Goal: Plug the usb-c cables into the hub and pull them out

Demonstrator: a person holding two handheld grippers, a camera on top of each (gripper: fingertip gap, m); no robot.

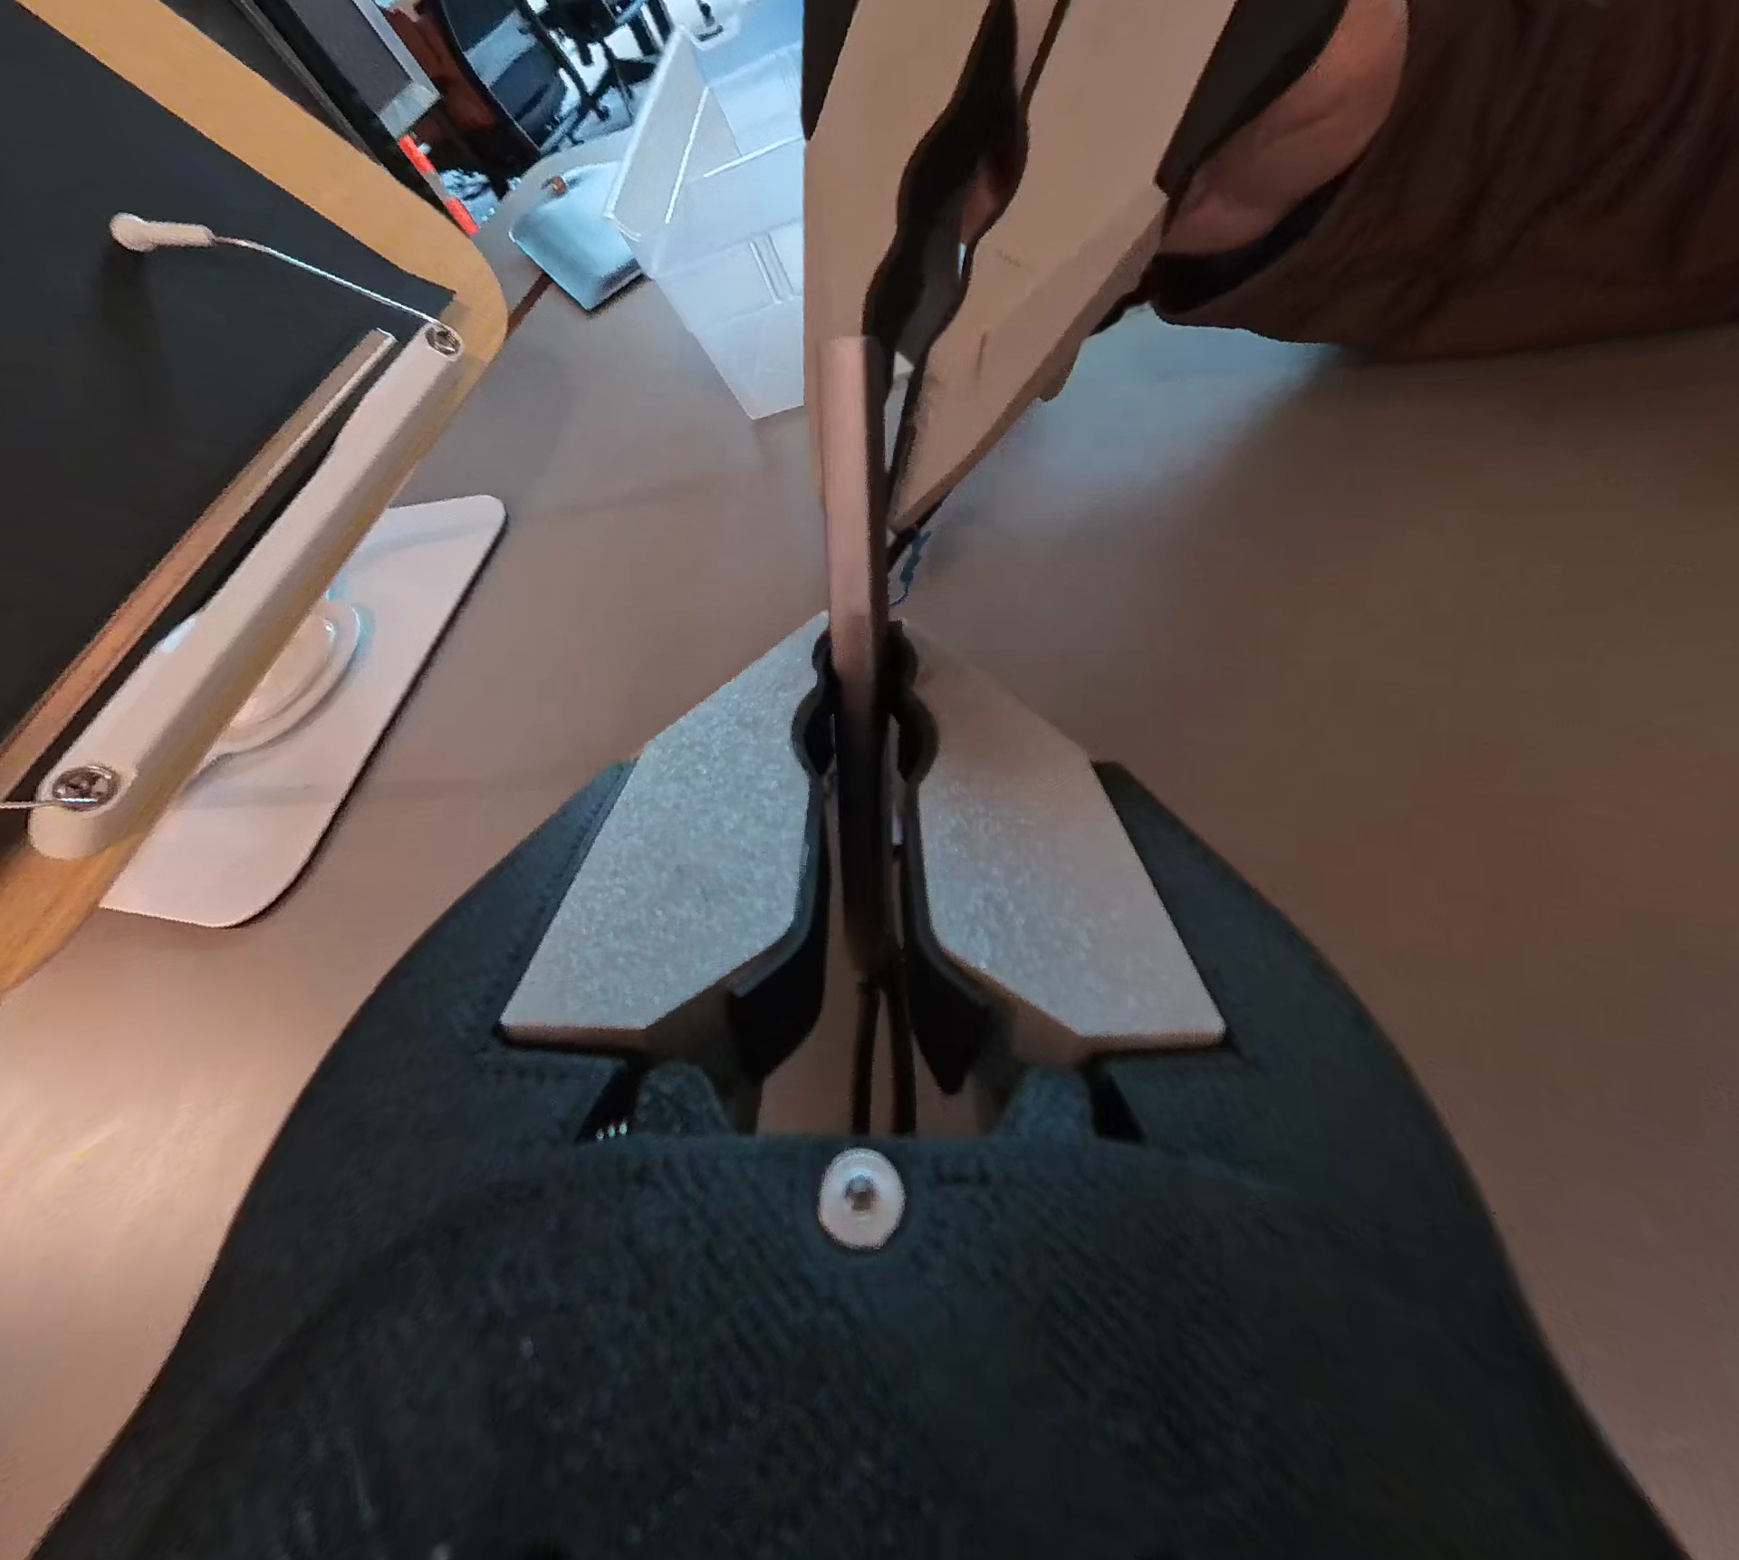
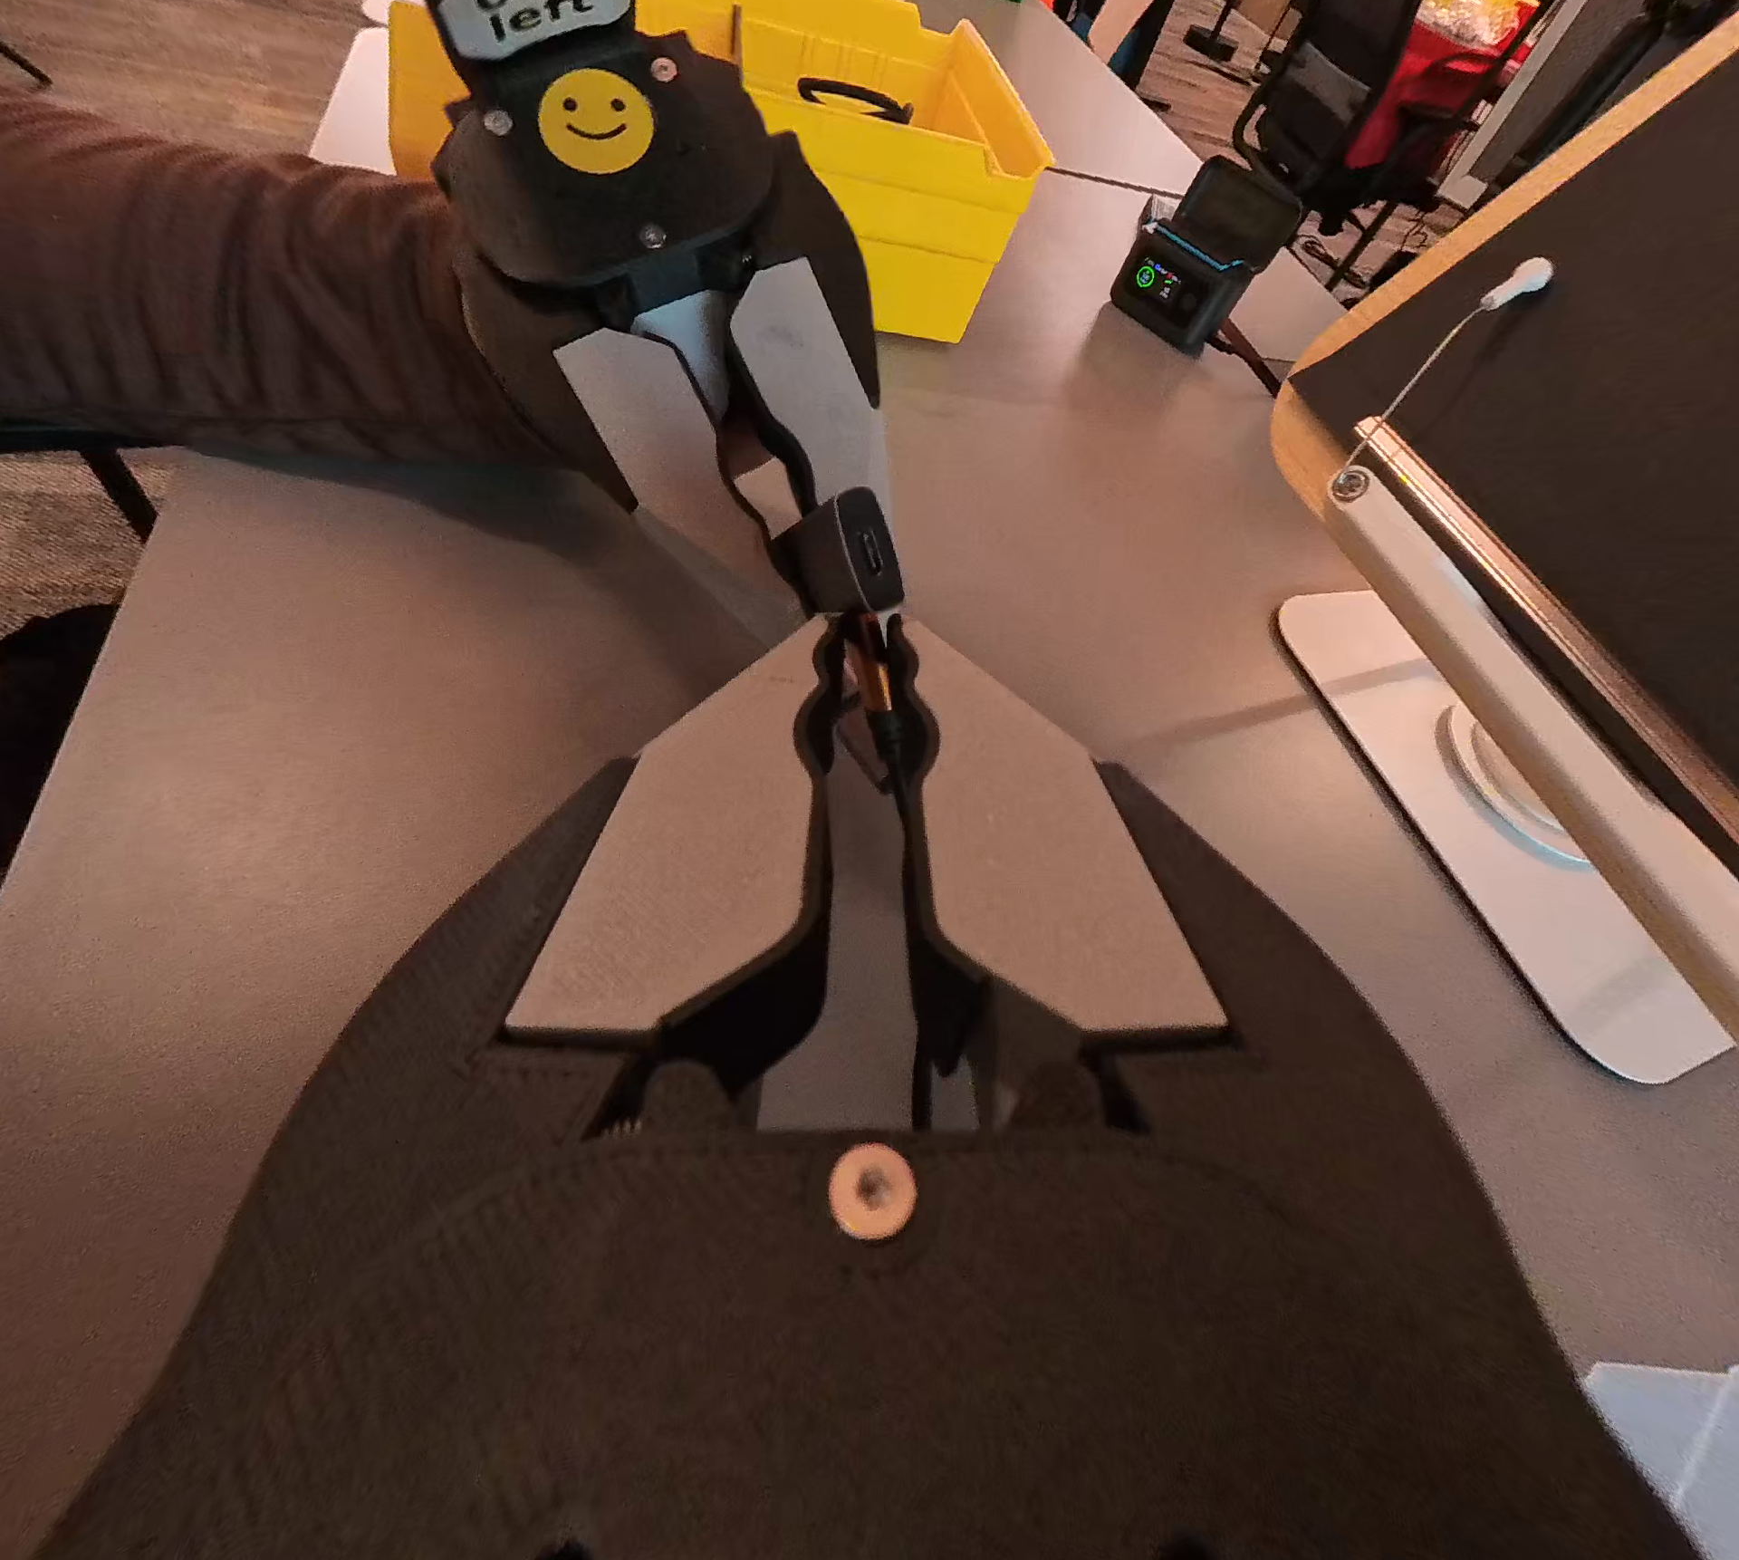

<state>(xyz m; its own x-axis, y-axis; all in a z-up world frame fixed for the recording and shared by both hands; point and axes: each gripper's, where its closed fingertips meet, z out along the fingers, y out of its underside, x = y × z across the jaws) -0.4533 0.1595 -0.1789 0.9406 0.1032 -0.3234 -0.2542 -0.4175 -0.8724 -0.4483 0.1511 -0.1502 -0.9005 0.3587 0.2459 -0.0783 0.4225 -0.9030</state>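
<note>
In the left wrist view my left gripper point(image 1: 861, 639) is shut on the hub point(image 1: 852, 498), a thin grey slab held on edge above the table. My right gripper point(image 1: 908, 494) comes down from the top, its tips against the hub's far end. In the right wrist view my right gripper point(image 2: 861, 632) is shut on a USB-C cable plug point(image 2: 873, 672) with an orange-gold collar; its black cable point(image 2: 905, 818) trails back between the fingers. The plug tip meets the lower edge of the hub point(image 2: 828, 550), held by the left gripper point(image 2: 833, 574). One port point(image 2: 871, 555) on the hub's end face is empty. Whether the plug is seated is hidden.
A monitor on a silver stand point(image 1: 311, 724) stands left of the grey table point(image 1: 1317, 668); it is at the right in the right wrist view point(image 2: 1506, 809). A clear plastic bin point(image 1: 725, 197), a yellow bin point(image 2: 903, 178), a small black device with a screen point(image 2: 1186, 272) and a brown-sleeved arm point(image 1: 1553, 131) are around. The tips of both grippers are at nearly the same place.
</note>
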